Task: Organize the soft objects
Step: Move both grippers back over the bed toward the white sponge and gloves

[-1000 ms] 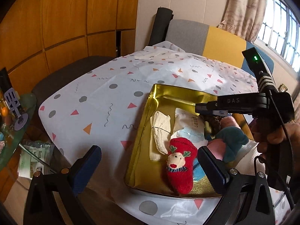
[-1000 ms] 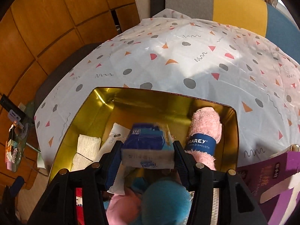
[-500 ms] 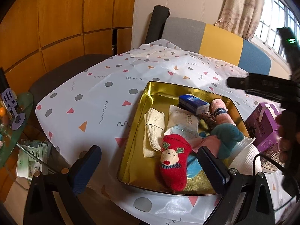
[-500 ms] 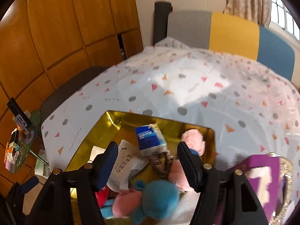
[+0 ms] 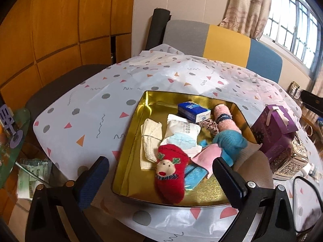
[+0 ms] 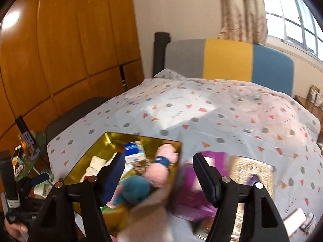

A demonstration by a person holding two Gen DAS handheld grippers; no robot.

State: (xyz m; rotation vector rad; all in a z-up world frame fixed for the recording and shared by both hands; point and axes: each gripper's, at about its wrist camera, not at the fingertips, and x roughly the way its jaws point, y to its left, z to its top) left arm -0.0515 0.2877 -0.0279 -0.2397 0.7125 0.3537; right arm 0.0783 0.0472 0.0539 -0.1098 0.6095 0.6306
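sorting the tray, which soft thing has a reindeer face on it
The red sock, at the gold tray's near end. The pink roll wears only a blue band.

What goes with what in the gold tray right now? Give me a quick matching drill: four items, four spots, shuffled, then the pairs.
Items:
1. red reindeer sock
2. blue tissue pack
3. pink rolled dishcloth
4. cream folded cloth

Spots in the gold tray:
A. far end, middle
B. near edge, closest to the left wrist camera
C. left side, beside the white packet
D. far right, along the right wall

Pairs: 1-B, 2-A, 3-D, 4-C
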